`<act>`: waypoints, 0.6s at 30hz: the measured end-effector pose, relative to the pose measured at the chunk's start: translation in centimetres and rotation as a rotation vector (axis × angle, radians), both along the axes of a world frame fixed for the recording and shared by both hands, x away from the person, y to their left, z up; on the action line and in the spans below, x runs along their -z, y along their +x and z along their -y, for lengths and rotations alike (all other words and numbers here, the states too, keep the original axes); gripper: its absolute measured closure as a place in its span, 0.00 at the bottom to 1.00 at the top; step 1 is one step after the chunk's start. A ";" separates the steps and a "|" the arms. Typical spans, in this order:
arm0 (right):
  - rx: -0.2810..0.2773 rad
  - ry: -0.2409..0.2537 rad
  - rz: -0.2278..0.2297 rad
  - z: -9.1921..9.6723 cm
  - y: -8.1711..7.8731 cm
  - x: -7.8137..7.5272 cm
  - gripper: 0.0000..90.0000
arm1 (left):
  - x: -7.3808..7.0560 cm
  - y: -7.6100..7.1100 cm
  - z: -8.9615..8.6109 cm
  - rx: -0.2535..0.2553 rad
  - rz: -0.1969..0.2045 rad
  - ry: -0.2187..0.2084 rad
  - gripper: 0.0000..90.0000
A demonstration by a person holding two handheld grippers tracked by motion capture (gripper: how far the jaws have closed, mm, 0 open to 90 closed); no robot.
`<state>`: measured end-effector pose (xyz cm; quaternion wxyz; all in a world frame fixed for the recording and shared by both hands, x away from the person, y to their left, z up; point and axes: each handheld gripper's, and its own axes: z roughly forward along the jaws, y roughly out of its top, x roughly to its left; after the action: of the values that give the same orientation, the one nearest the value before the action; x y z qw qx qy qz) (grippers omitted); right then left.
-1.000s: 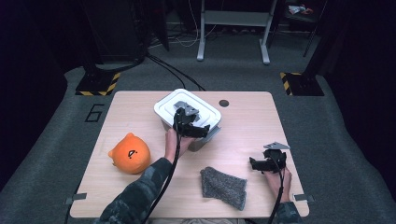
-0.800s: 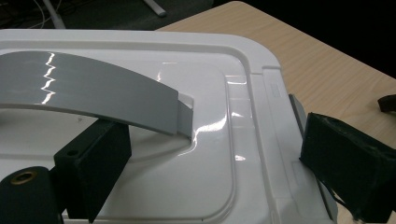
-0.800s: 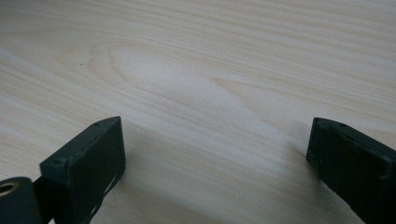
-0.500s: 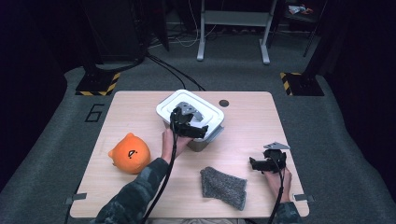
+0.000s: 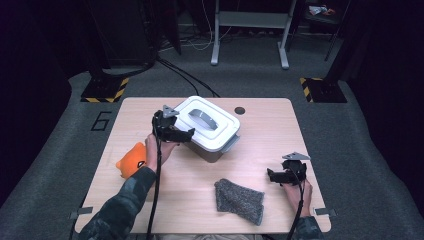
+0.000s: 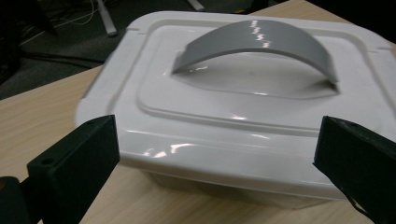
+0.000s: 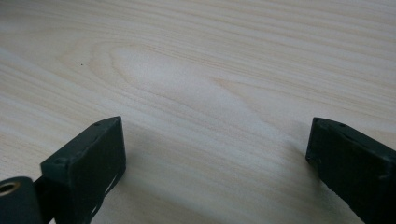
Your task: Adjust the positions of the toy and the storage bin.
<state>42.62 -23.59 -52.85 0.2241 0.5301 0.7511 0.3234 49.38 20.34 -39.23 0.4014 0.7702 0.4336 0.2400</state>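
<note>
The left tool [image 5: 184, 135] hovers at the white lidded box's [image 5: 212, 127] nine o'clock edge, its jaws just opened wide and gripping nothing. The right tool [image 5: 272, 176] rests low on the counter [image 5: 260, 130], jaws spread and empty. One grey cloth [image 5: 239, 198] lies beside it; one orange plush toy [image 5: 131, 159] is half-hidden behind the left forearm.

Lidded box [image 5: 210, 129] at centre rear of worktop [image 5: 260, 150]; stuffed toy [image 5: 131, 159] front-left of it; cloth [image 5: 239, 200] near front edge, right of centre.

Table [image 5: 260, 150] brightly lit, surroundings dark; glare on white lid [image 6: 243, 88]; near claws blurred.
</note>
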 end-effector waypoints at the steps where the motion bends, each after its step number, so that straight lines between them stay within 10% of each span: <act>1: 0.001 0.001 0.001 0.0 0.0 0.0 0.04 | -0.1 0.5 -0.6 -0.005 0.004 -0.005 0.00; 18: 0.001 0.000 0.000 0.0 0.0 0.0 0.04 | 1.8 5.7 -3.1 -0.012 -0.094 -0.006 0.00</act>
<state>42.61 -23.58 -52.84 0.2240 0.5306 0.7508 0.3234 55.06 23.48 -41.02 0.3815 0.7768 0.4572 0.2047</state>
